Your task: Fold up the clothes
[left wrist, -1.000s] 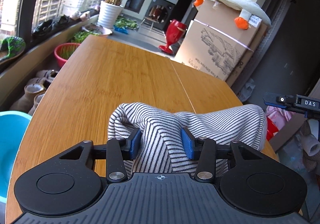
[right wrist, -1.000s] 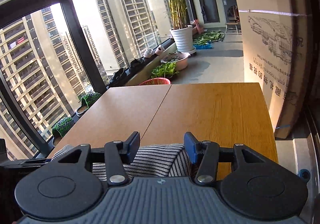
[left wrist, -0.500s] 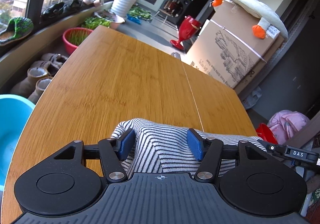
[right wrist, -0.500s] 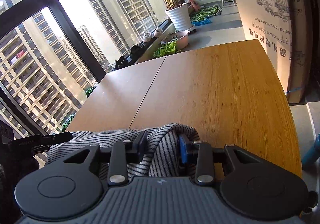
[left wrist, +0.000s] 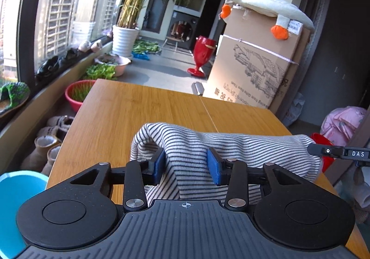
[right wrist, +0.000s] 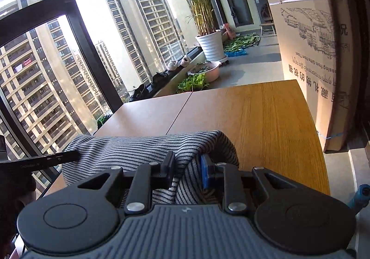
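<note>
A black-and-white striped garment (left wrist: 242,145) is stretched between both grippers above the near edge of the wooden table (left wrist: 143,108). My left gripper (left wrist: 186,163) is shut on a thick fold at its left end, the blue pads pressing the bunched cloth. My right gripper (right wrist: 186,170) is shut on the garment's right end (right wrist: 138,150), with cloth draped over and between its fingers. Each gripper's tip shows at the edge of the other's view.
A large cardboard box (left wrist: 256,71) with a plush goose (left wrist: 266,7) on top stands past the table's far right. A potted palm (left wrist: 126,37), red stool (left wrist: 203,55), basins of greens and shoes line the window side. A blue bin (left wrist: 16,192) sits lower left.
The right gripper has closed on the garment's right end. Both grippers have lifted the garment, and it now spans between them above the table's near edge.
</note>
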Demonstrator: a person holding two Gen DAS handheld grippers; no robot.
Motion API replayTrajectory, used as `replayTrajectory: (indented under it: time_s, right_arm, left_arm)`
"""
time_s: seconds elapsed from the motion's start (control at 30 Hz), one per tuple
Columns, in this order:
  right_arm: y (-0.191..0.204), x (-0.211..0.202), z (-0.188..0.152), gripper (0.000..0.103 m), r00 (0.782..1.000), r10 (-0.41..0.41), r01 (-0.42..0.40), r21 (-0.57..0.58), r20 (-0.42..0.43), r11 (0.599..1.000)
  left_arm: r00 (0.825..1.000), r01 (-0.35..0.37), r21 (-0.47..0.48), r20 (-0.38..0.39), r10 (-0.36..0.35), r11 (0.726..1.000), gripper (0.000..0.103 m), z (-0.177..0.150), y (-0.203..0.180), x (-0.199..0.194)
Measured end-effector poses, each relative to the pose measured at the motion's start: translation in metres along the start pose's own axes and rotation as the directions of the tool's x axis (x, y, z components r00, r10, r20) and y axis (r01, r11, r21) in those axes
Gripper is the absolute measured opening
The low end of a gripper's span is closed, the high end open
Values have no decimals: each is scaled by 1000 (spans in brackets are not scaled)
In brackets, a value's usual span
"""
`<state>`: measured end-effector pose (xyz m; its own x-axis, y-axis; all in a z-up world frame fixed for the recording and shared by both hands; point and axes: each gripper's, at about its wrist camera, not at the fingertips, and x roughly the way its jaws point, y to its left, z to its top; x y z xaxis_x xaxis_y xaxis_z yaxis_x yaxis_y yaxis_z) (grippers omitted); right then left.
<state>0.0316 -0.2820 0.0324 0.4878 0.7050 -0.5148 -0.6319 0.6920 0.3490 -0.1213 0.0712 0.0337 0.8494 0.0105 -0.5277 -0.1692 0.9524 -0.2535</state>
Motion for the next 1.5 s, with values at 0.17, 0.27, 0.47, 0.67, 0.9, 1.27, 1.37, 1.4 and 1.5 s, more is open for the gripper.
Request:
replayTrajectory:
  time_s: [0.17, 0.27, 0.47, 0.67, 0.9, 1.27, 1.37, 1.4, 1.5]
  right_arm:
    - [6, -16, -25, 22, 1000, 17, -16, 25, -21, 1000]
    - [8, -18, -31, 23, 1000, 14, -13, 16, -25, 1000]
    - [8, -27, -33, 23, 1000, 9, -9, 34, -18, 999]
    - [-26, -34, -1, 52, 999, 18, -25, 257, 28, 966]
    - [-29, 25, 12, 42, 993, 107, -88, 333, -40, 939]
    - [7, -2, -21, 29, 990, 90, -78, 111, -109, 991]
    - [1, 1, -19, 27, 988, 110, -95, 143, -104, 985]
    - [-1, 6, -14, 25, 990, 104, -89, 150, -96, 985]
    - [0, 28, 8, 21, 998, 44, -37, 128, -55, 991]
  left_arm:
    - [999, 29, -38, 47, -28, 999, 49, -2, 4, -30]
    - [998, 26, -173, 52, -17, 985, 72, 20, 21, -17]
    - [999, 32, -196, -13, -35, 980, 47, 27, 20, 17]
    - [999, -10, 51, 41, 8, 999, 41, 0, -3, -13]
    - [999, -11, 105, 44, 6, 994, 42, -13, -15, -34]
    - [993, 94, -194, -57, -106, 977, 71, -5, 39, -33]
    - [989, 109, -145, -85, -123, 983, 50, 0, 30, -14]
    - [989, 105, -122, -90, -116, 987, 49, 3, 27, -4]
    - [992, 83, -86, -85, -90, 993, 42, 20, 20, 27]
